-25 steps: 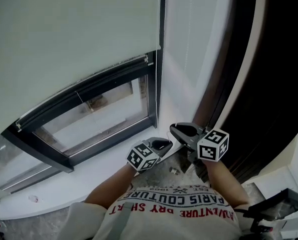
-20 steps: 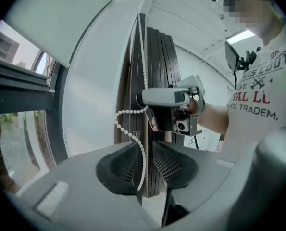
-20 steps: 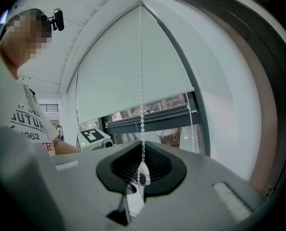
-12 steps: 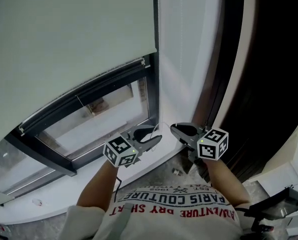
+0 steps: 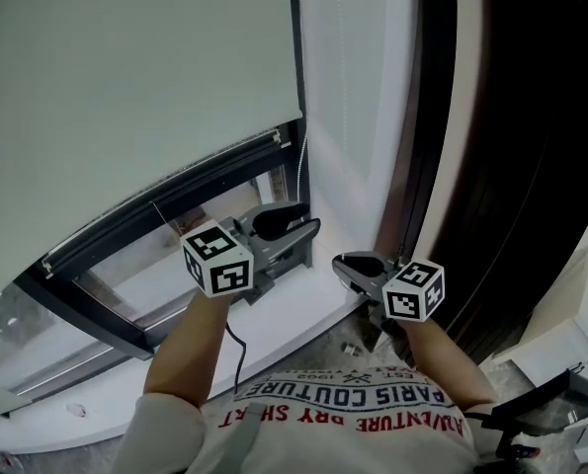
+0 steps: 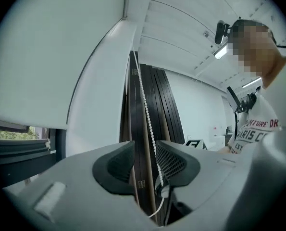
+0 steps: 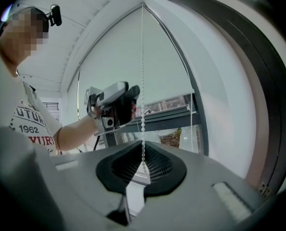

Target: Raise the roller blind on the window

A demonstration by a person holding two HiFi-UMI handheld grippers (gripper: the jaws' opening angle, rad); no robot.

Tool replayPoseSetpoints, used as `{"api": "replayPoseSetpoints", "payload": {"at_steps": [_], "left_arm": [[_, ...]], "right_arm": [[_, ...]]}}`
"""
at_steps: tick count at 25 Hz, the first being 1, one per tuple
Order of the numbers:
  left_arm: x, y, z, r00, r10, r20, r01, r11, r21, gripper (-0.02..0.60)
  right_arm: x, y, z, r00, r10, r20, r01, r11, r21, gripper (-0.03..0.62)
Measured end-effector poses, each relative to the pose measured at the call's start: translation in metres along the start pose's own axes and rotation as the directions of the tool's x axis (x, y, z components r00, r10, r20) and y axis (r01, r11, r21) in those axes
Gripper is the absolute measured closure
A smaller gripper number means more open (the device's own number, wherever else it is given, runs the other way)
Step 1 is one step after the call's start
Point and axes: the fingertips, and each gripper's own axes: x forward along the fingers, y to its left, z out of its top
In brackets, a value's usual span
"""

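The pale roller blind (image 5: 126,87) covers most of the window, its bottom bar (image 5: 165,200) above a strip of bare glass. The white bead chain (image 5: 302,166) hangs at the blind's right edge. My left gripper (image 5: 301,222) is up beside the window frame. Its jaws have just been opening and now stand open, with the chain (image 6: 145,105) running down between the pads, close to the right one. Lower and to the right, my right gripper (image 5: 345,264) is shut on the chain (image 7: 143,57), which drops straight into its closed pads (image 7: 152,165). The left gripper (image 7: 128,105) shows higher up the chain.
The dark window frame (image 5: 106,265) sits over a white sill (image 5: 274,329). A white wall strip (image 5: 348,117) and a dark wooden panel (image 5: 511,166) stand close on the right. A black cable (image 5: 239,358) hangs from the left gripper.
The left gripper has risen from sill level to up beside the window frame, and its jaws have opened. The right gripper has stayed where it was, still shut.
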Motion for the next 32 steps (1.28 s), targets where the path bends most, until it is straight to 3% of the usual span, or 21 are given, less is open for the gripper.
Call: {"api": "replayPoseSetpoints", "payload": {"at_steps": [5,10,13,16,26,32], "left_arm": [[0.036,-0.013,0.037,0.997,-0.072,0.018,0.072,0.997,0.016,0.437],[0.059,-0.026,0.049,0.994,-0.112,-0.002,0.112,0.993,0.034,0.439],[0.068,-0.026,0.044,0.994,-0.107,-0.023,0.108,0.994,0.029,0.454],[0.069,-0.020,0.037,0.996,-0.083,-0.031,0.084,0.996,0.009,0.532],[0.071,-0.022,0.036,0.992,-0.124,-0.031,0.121,0.990,-0.075,0.571],[0.068,-0.015,0.035,0.994,-0.106,-0.030,0.104,0.992,-0.070,0.572]], "right_arm": [[-0.004,0.000,0.000,1.000,0.002,-0.005,-0.002,1.000,0.003,0.574],[-0.006,0.003,0.000,1.000,0.001,0.001,-0.001,1.000,0.007,0.574],[-0.006,0.001,0.001,1.000,0.005,0.002,-0.005,1.000,0.006,0.574],[-0.005,0.003,-0.001,1.000,0.004,-0.001,-0.004,1.000,0.008,0.574],[-0.001,0.006,-0.004,1.000,0.003,-0.007,-0.003,1.000,0.007,0.574],[0.000,0.003,-0.009,1.000,0.001,-0.010,-0.001,1.000,0.014,0.574]]}}
